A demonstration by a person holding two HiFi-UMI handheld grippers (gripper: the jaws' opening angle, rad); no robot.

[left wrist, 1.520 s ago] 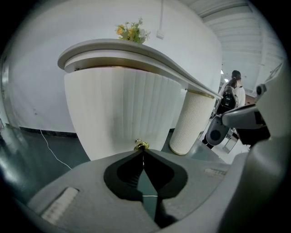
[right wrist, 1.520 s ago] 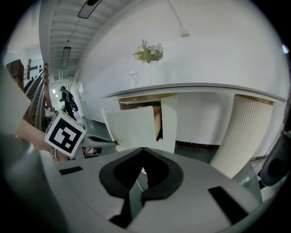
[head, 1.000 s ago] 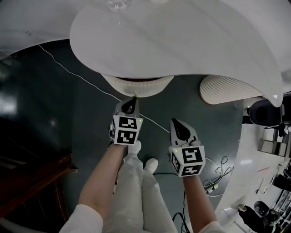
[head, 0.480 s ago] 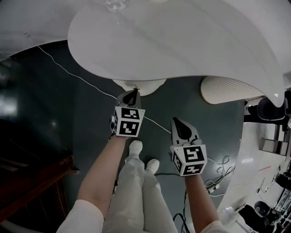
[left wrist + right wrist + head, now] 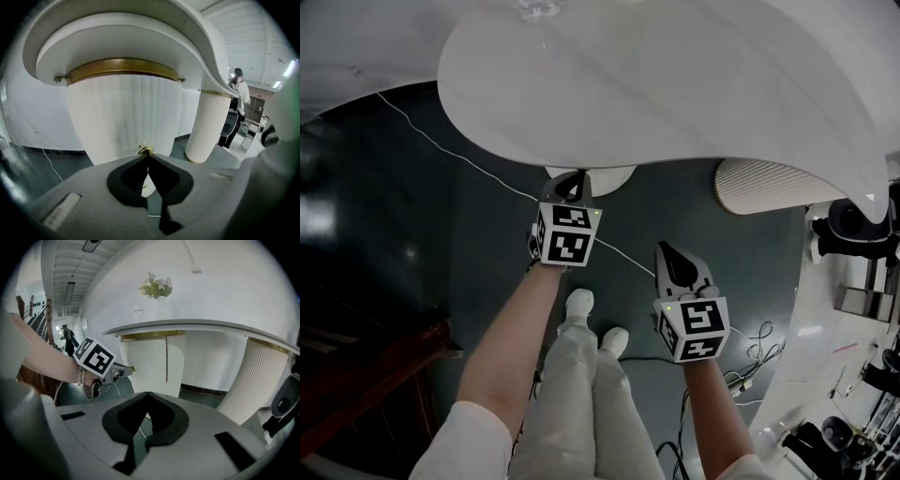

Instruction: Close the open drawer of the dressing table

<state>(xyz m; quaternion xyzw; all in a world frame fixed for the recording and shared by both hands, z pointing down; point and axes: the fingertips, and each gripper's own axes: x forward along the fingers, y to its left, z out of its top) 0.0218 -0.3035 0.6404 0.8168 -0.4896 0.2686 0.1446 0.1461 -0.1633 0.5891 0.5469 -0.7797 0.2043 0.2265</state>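
Note:
The dressing table's white top [image 5: 675, 84] fills the upper head view. Under its front edge only a narrow rim of the rounded ribbed drawer [image 5: 592, 177] sticks out. In the left gripper view the drawer front [image 5: 117, 117] stands close ahead, under a gold band, with its small gold knob [image 5: 146, 150] right at the tips. My left gripper [image 5: 572, 185] is shut, its tips against that knob [image 5: 134, 367]. My right gripper [image 5: 673, 254] hangs shut and holds nothing, lower right of the left one, away from the table. It faces the drawer [image 5: 150, 362] and the left gripper [image 5: 121, 371].
A ribbed white table leg [image 5: 769, 184] stands right of the drawer. A thin white cable [image 5: 450, 150] crosses the dark floor, with tangled cables [image 5: 750, 366] by white furniture [image 5: 825, 319] at right. A vase of flowers [image 5: 158, 287] and a glass [image 5: 138, 314] are on the tabletop. My shoes [image 5: 581, 302] are below.
The drawer has slid in under the tabletop, much less of it showing. My left gripper moved forward with it, tips on the knob. The right gripper stayed nearly still.

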